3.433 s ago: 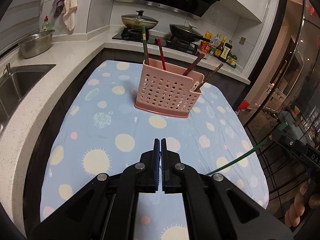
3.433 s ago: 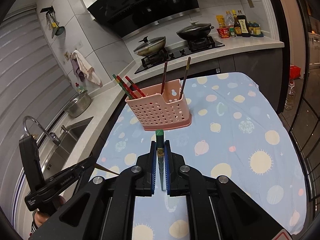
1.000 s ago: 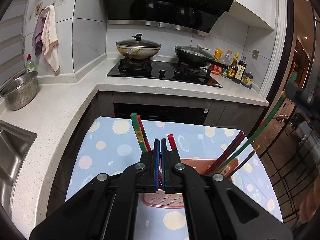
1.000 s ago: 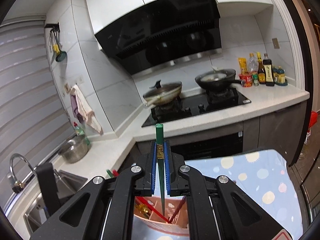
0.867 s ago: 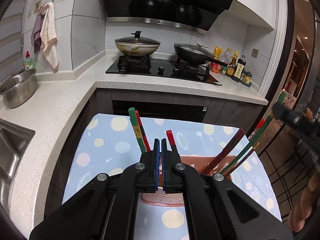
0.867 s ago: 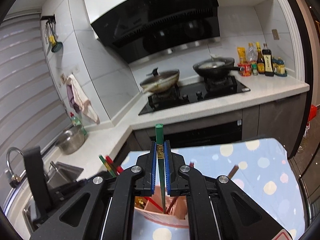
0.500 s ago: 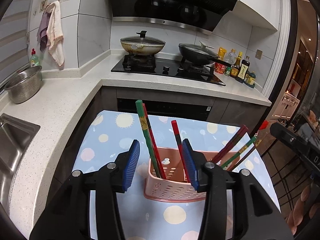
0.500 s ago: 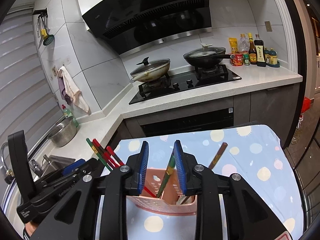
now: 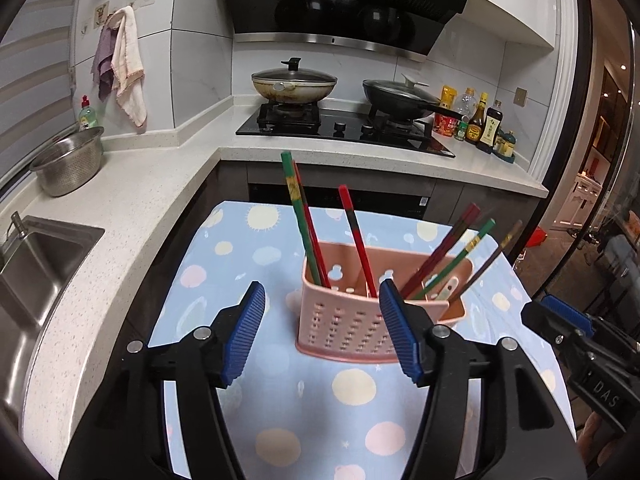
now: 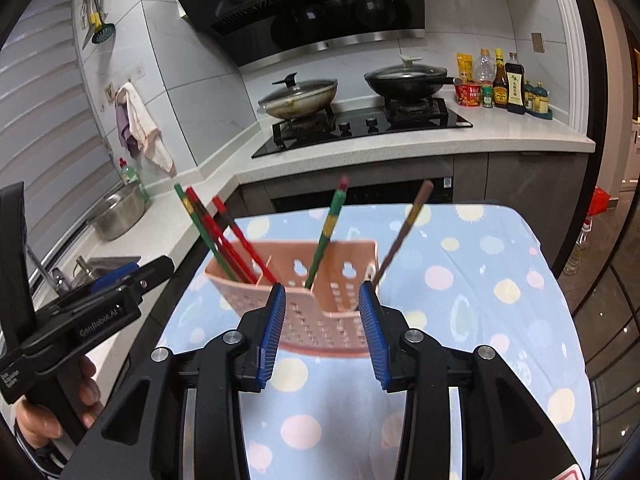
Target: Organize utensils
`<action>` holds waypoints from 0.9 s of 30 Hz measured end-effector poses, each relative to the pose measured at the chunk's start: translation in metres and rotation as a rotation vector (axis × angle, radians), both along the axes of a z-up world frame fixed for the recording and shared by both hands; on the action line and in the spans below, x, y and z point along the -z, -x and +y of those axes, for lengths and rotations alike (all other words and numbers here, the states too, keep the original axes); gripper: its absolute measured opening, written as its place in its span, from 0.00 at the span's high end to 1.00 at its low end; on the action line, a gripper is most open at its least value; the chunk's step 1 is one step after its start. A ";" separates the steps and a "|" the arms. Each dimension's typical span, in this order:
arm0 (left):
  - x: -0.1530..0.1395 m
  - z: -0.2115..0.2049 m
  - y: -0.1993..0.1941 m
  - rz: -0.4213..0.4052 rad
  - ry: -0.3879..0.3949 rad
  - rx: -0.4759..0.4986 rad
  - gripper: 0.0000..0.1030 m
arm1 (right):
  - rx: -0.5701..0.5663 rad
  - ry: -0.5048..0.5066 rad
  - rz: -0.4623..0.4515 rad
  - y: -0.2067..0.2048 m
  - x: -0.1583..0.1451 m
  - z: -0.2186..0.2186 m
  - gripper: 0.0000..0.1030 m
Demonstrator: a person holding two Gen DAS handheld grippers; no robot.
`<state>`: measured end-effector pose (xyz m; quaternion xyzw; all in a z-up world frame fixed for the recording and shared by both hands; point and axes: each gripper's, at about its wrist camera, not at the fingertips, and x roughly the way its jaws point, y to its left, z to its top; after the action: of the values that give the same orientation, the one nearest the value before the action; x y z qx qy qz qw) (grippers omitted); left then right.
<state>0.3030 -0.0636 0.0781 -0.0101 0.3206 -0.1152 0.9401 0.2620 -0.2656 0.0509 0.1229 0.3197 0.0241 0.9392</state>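
A pink perforated basket (image 9: 352, 332) stands on the blue dotted tablecloth (image 9: 280, 420) and holds several chopsticks. A green and a red chopstick (image 9: 298, 216) lean at its left, and another red one (image 9: 356, 236) stands mid-basket. A dark red, a green chopstick (image 9: 460, 258) and a brown one (image 9: 496, 256) lean at the right. My left gripper (image 9: 322, 300) hangs short of the basket, its jaws opening with nothing held. My right gripper (image 10: 323, 300) faces the basket (image 10: 320, 332), jaws also opening and empty. The green chopstick (image 10: 326, 236) stands free in the basket beyond it.
A white counter wraps the left and back, with a sink (image 9: 36, 264), a steel bowl (image 9: 68, 160), a hob with two lidded pans (image 9: 294, 84) and sauce bottles (image 9: 484, 124). A hand (image 10: 48, 416) holds the left gripper's handle. The cloth's right edge drops to the floor.
Both grippers went from shut to open. The right one let go of the green chopstick, which now stands in the basket. Both have drawn back and lower, so more of the basket shows.
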 end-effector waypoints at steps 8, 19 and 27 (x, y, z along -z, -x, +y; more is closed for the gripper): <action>0.006 0.002 0.036 0.006 -0.017 -0.022 0.33 | 0.014 0.064 0.026 0.035 0.017 0.012 0.57; 0.009 0.006 0.077 -0.018 -0.054 -0.056 0.15 | 0.043 0.136 0.033 0.073 0.021 0.022 0.46; 0.012 0.008 0.095 -0.009 -0.055 -0.067 0.09 | 0.056 0.156 0.036 0.089 0.022 0.030 0.35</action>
<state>0.2079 -0.0558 0.0666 0.0057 0.3189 -0.0749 0.9448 0.1725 -0.2357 0.0293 0.0585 0.3338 -0.0293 0.9404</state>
